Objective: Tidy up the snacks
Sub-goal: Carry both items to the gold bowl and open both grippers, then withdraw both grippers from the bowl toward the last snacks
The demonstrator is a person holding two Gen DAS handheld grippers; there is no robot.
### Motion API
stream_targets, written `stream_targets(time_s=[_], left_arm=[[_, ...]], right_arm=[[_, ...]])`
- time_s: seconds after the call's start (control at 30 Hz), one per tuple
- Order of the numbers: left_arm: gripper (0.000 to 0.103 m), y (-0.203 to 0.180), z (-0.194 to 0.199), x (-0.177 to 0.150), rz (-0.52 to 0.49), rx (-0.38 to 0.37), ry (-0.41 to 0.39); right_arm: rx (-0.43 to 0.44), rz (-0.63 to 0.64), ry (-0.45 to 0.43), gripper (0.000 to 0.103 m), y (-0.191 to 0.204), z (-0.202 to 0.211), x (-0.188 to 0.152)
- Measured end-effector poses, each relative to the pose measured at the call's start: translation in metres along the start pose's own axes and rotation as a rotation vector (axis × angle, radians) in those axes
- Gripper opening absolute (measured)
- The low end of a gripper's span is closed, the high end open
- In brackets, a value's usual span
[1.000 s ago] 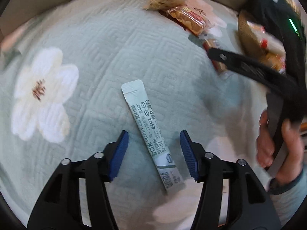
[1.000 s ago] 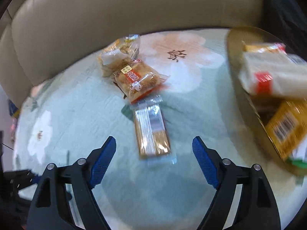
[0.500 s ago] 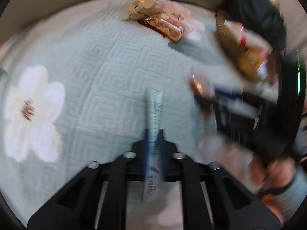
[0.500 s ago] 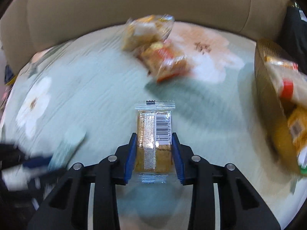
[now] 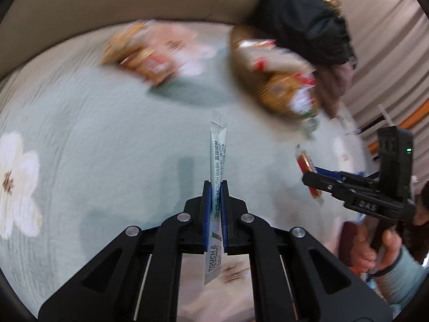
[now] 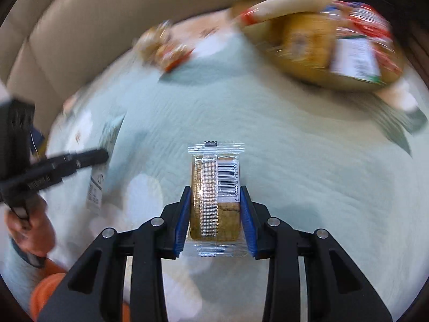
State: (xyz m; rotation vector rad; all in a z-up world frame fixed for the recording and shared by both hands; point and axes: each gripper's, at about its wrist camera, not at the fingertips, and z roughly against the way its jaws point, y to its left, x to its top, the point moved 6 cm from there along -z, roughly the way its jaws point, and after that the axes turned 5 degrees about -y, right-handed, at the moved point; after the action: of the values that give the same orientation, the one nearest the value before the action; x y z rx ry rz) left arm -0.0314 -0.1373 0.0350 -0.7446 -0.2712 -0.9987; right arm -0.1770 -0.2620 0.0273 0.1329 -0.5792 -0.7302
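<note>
My left gripper (image 5: 215,187) is shut on a long white mouthwash sachet (image 5: 217,155), held edge-on above the pale green quilted cover (image 5: 107,139). My right gripper (image 6: 216,196) is shut on a clear-wrapped biscuit bar (image 6: 215,187) with a barcode, lifted off the cover. A round golden basket (image 5: 276,80) with several snack packs stands at the upper right of the left wrist view and the basket (image 6: 321,45) shows blurred at the top right of the right wrist view. Each view shows the other gripper: the right one (image 5: 313,179) and the left one (image 6: 99,157).
Two wrapped snacks (image 5: 144,56) lie at the far side near the beige sofa back (image 5: 134,0). A black bag (image 5: 303,18) sits behind the basket. White flower prints (image 5: 16,185) mark the cover. A hand (image 5: 375,252) holds the right tool.
Both grippers closed on their items, sachet and biscuit bar, and lifted them off the cover. Both have swung toward the basket, which now looms larger.
</note>
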Motion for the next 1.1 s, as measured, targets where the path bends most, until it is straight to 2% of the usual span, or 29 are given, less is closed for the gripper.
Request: stream_targets(time_s=[0.17, 0.33, 0.4, 0.47, 0.53, 0.57, 0.6, 0.63, 0.67, 0.77, 0.9, 1.0, 1.1], left_arm=[[0.005, -0.073, 0.01, 0.069, -0.065, -0.071, -0.098], [0.005, -0.138, -0.005, 0.147, -0.139, -0.119, -0.138], [0.005, -0.149, -0.013, 0.167, -0.145, -0.124, -0.145], [0.005, -0.164, -0.024, 0.191, -0.143, -0.145, -0.16], [0.007, -0.169, -0.036, 0.206, -0.147, -0.133, -0.185], [0.018, -0.167, -0.043, 0.213, -0.145, -0.11, -0.197], [0.037, -0.165, -0.049, 0.219, -0.137, -0.088, -0.198], [0.041, -0.16, -0.059, 0.224, -0.123, -0.08, -0.187], [0.038, -0.154, -0.066, 0.224, -0.102, -0.072, -0.166], [0.038, -0.138, -0.066, 0.214, -0.073, -0.072, -0.138], [0.04, -0.124, -0.036, 0.192, -0.108, -0.021, -0.145], [0.046, -0.115, 0.002, 0.177, -0.087, -0.007, -0.174], [0.047, -0.103, 0.049, 0.161, -0.037, 0.011, -0.203]], right_arm=[[0.001, -0.09, -0.13, 0.034, -0.029, 0.058, 0.033], [-0.026, -0.149, -0.31, 0.034, -0.061, 0.117, 0.092], [-0.055, -0.175, -0.375, 0.034, -0.073, 0.131, 0.119], [-0.087, -0.187, -0.407, 0.034, -0.083, 0.137, 0.136], [-0.1, -0.2, -0.435, 0.034, -0.094, 0.14, 0.156], [-0.11, -0.202, -0.445, 0.035, -0.098, 0.139, 0.166], [-0.119, -0.201, -0.445, 0.038, -0.101, 0.135, 0.173], [-0.13, -0.201, -0.439, 0.047, -0.105, 0.13, 0.179], [-0.138, -0.204, -0.424, 0.057, -0.108, 0.121, 0.185], [-0.155, -0.211, -0.389, 0.057, -0.119, 0.109, 0.188], [-0.15, -0.211, -0.361, 0.059, -0.119, 0.116, 0.161], [-0.179, -0.172, -0.347, 0.068, -0.112, 0.13, 0.136], [-0.212, -0.125, -0.35, 0.077, -0.098, 0.147, 0.11]])
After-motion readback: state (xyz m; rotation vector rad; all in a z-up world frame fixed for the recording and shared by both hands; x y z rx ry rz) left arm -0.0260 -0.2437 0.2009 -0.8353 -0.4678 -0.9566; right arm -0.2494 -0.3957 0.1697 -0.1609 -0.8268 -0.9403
